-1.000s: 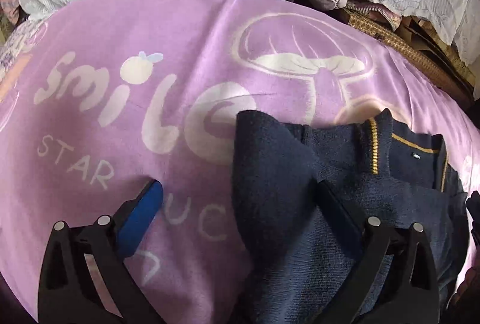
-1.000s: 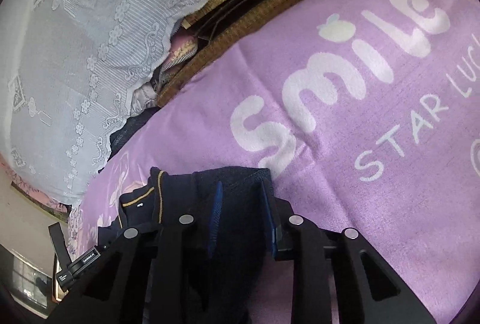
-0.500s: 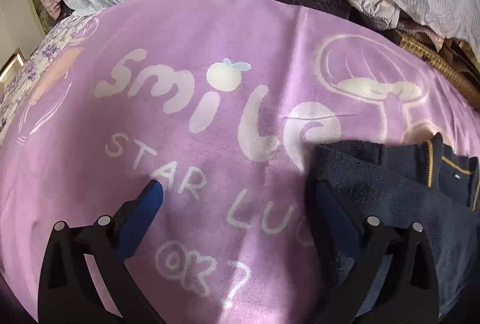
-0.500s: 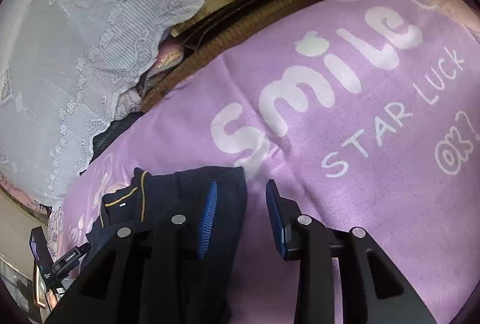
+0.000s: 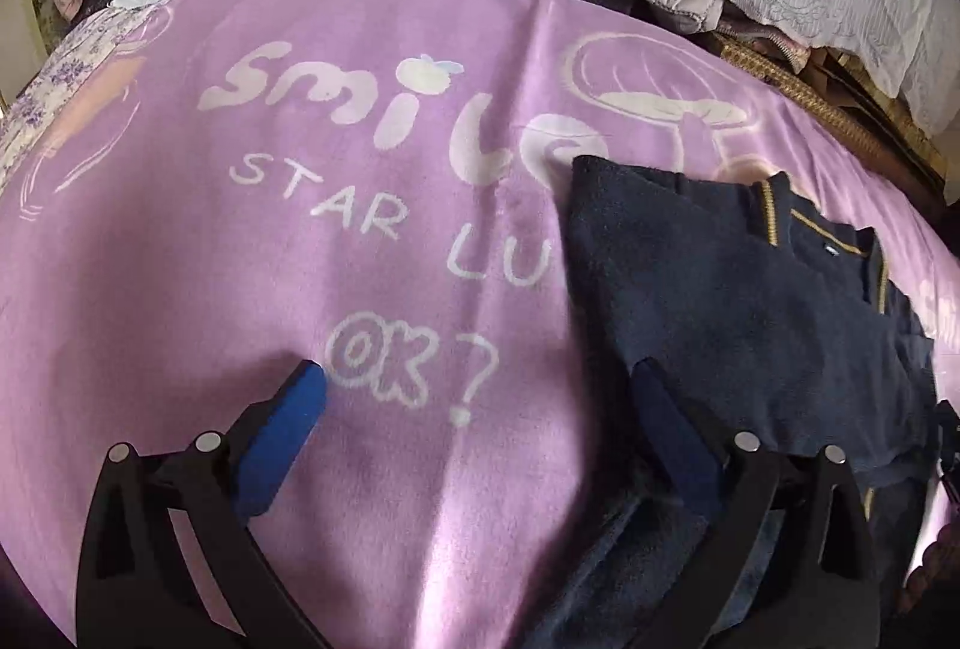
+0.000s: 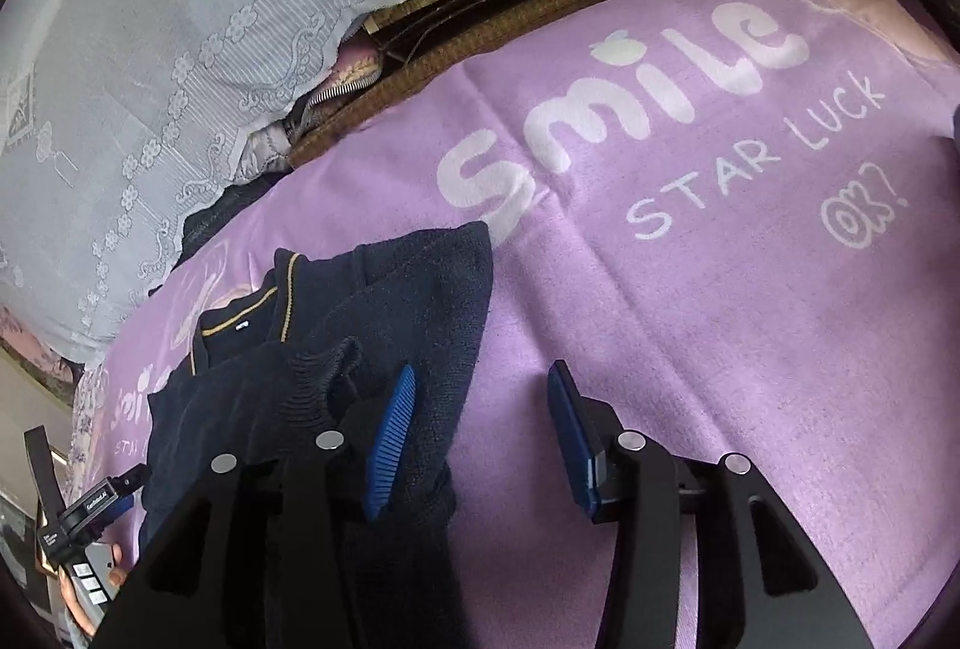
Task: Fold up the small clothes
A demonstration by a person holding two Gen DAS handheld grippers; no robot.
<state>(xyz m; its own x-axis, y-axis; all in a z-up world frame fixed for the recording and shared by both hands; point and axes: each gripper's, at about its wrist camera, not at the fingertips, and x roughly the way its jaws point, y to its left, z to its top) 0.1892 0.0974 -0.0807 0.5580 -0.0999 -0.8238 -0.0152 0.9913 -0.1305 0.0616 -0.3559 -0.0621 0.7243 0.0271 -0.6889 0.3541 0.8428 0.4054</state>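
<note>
One wide purple blanket fills most of what we see, printed with "Smile", "STAR LUCK" and "OK?" in white, plus a mushroom outline. Behind it hangs a white lace curtain, with a brown woven edge below its hem. On the blanket lies our dark navy sweater, folded over, its collar trimmed in yellow and a small label showing at the neck; in the left view it sits to the right of the lettering.

Our left claw is spread wide with nothing between its blue pads: one finger over bare blanket, the other over the sweater's edge. Our right claw is opening, its jaws parted; one pad is against the sweater's side, the other over blanket, and neither pinches cloth. A hand holding a small device shows at the lower left corner of the right view.
</note>
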